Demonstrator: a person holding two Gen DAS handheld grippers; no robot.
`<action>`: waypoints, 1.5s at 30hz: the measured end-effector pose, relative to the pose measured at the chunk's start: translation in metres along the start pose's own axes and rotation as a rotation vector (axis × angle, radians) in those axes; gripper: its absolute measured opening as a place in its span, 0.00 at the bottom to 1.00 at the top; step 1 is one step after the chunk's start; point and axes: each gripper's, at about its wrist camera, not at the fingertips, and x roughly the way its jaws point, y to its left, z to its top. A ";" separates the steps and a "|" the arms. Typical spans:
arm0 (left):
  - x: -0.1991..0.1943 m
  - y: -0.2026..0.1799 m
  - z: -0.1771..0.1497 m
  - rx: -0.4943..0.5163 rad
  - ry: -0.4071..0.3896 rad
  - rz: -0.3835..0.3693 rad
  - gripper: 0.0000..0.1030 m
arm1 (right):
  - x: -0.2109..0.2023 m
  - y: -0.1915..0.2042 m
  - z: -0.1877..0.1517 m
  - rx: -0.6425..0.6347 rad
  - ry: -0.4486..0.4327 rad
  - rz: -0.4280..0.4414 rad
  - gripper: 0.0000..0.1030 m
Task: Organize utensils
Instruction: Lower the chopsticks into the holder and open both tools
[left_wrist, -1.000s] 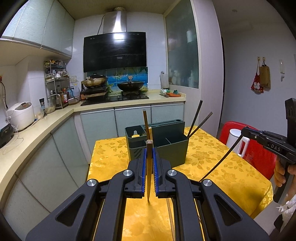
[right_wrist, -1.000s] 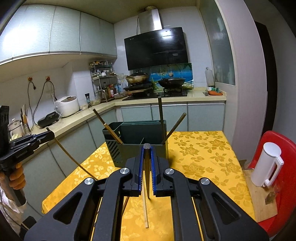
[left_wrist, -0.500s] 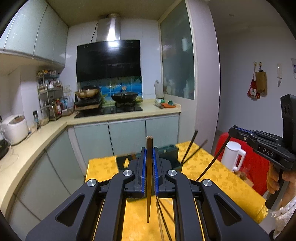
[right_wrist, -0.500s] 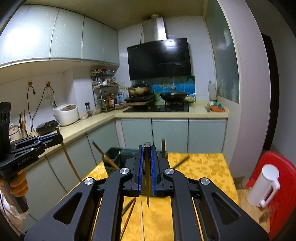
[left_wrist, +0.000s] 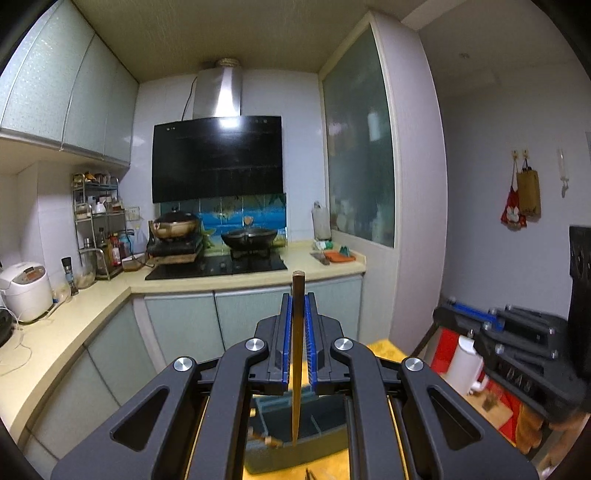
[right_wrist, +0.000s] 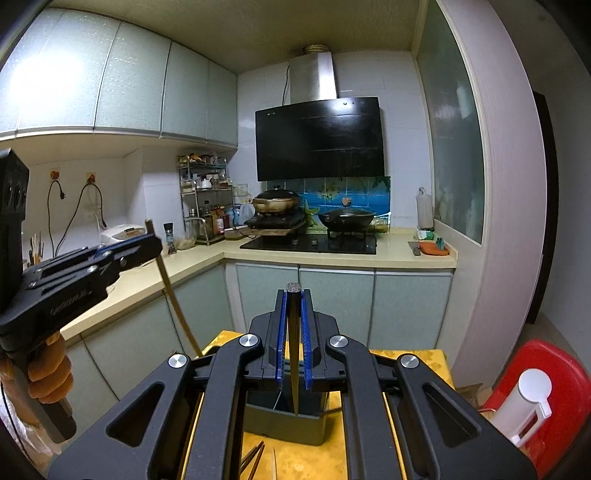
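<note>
My left gripper (left_wrist: 298, 301) is shut on a brown wooden chopstick (left_wrist: 296, 387) that stands upright between the blue pads. Its lower end hangs over the dark green utensil holder (left_wrist: 273, 458), which shows low between the fingers. My right gripper (right_wrist: 293, 295) is shut on a dark chopstick (right_wrist: 294, 369), also upright, with its tip above the same holder (right_wrist: 284, 424). In the right wrist view the left gripper (right_wrist: 147, 243) appears at the left with its brown chopstick (right_wrist: 173, 302) slanting down. The right gripper (left_wrist: 517, 339) shows blurred at the right of the left wrist view.
The holder stands on a table with a yellow cloth (right_wrist: 406, 358); loose chopsticks (right_wrist: 253, 458) lie in front of it. A white jug (right_wrist: 528, 402) sits on a red stool (right_wrist: 565, 373) at the right. A kitchen counter (right_wrist: 369, 258) with woks runs behind.
Both grippers have risen with their chopsticks still clamped. The holder and table have slid down to the bottom of both views, now mostly hidden behind the fingers.
</note>
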 end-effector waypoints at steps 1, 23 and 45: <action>0.005 -0.001 0.003 -0.005 -0.007 0.005 0.06 | 0.003 -0.002 0.002 0.002 -0.002 -0.001 0.08; 0.095 0.021 -0.055 -0.039 0.185 0.039 0.06 | 0.075 -0.009 -0.022 -0.007 0.171 -0.037 0.08; 0.059 0.042 -0.055 -0.067 0.151 0.088 0.72 | 0.060 -0.008 -0.018 0.021 0.115 -0.058 0.50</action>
